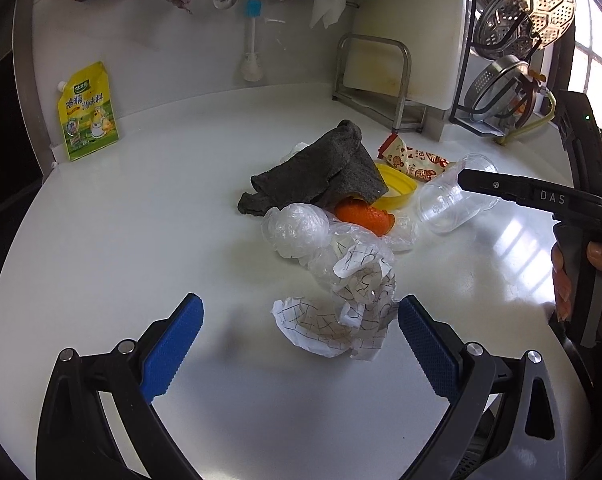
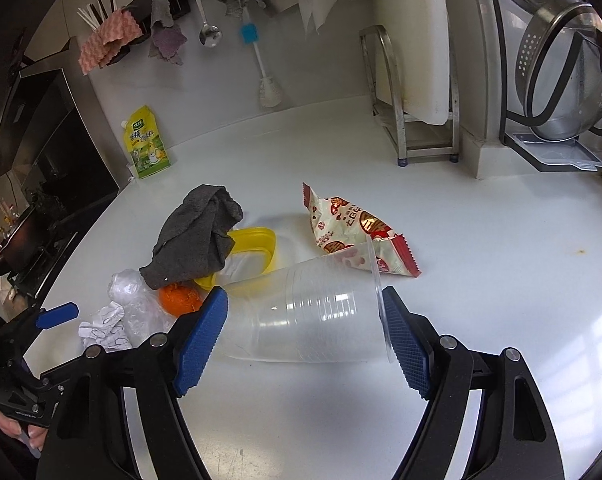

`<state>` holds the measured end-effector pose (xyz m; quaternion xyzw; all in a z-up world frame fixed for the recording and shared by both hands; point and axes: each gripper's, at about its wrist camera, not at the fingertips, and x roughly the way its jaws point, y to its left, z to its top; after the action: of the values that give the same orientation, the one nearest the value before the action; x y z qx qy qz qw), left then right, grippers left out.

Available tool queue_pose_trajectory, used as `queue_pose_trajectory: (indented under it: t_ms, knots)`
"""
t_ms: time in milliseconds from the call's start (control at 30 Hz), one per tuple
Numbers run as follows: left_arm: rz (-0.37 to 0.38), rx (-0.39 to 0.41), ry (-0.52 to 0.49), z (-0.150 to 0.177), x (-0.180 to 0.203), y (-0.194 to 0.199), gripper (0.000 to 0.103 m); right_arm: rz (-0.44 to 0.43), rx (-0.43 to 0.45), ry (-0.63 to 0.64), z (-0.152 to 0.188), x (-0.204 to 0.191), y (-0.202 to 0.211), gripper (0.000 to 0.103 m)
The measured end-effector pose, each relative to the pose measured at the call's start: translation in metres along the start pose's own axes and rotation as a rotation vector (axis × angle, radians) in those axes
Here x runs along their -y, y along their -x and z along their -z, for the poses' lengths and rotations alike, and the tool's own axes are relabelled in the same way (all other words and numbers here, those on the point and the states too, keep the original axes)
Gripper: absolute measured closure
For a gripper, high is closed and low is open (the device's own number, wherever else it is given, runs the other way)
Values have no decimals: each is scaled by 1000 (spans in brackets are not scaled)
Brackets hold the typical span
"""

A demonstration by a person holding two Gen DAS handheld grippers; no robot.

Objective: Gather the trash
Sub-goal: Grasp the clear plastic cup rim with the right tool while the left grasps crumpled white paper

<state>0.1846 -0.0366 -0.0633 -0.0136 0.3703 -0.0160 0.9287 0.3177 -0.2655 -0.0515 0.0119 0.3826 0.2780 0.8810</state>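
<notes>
While both tools sit low over the white countertop [image 1: 141, 208], the layout reads as follows, near to far.

Left gripper [image 1: 301, 344]: fingers spread wide, nothing between them; crumpled printed paper [image 1: 341, 324] lies just ahead, nearer the right-hand pad.
Right gripper [image 2: 303, 336]: fingers spread, straddling the clear plastic cup [image 2: 321, 320]; the cup lies on its side, rim beside the right-hand pad, not visibly squeezed.
Middle of pile: clear plastic wrap [image 1: 297, 228] and orange peel [image 1: 361, 214], touching each other.
Behind these: grey cloth [image 1: 325, 172] draped partly over the yellow lid [image 2: 257, 248].
Snack wrapper [image 2: 353, 228]: flat on the countertop, just behind the cup's rim.
Far edge: yellow seasoning pouch [image 1: 87, 116] upright against the wall.
</notes>
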Motion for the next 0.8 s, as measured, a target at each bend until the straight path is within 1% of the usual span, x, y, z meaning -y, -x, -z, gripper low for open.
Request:
queue_pose_trajectory:
  t_ms: [67,133,233,300,333,400,500,600,667,700,767,800]
  knots:
    - [2,2,3,0,-1,2,7,-17,1,9,1,-5,1,37]
    - [2,5,9,1,-4,4,7,-33,-5,5,2,-9,2,53]
    - [6,4,24,3,-7,7,7,-65,-7,-12,5,-13,5,66]
    - [5,8,27,4,-9,9,7,-71,-6,-18,8,-18,6,68]
    - [2,10,25,5,-9,10,7,-70,-4,-18,10,-21,8,74]
    - [-1,16,20,8,-8,13,7,-74,5,-25,15,-25,12,79]
    - [4,24,21,10,-7,16,7,-48,24,-34,23,-29,20,83]
    - [3,19,10,10,0,14,7,-20,38,-55,31,-29,27,84]
    - [6,27,-4,9,6,13,7,4,33,-66,36,-27,29,90]
    - [12,28,-11,8,10,12,7,8,24,-78,38,-24,28,97]
    - [24,25,-25,7,17,8,6,30,14,-108,42,-18,28,99]
    - [14,22,-33,6,20,5,6,33,9,-121,43,-15,28,99]
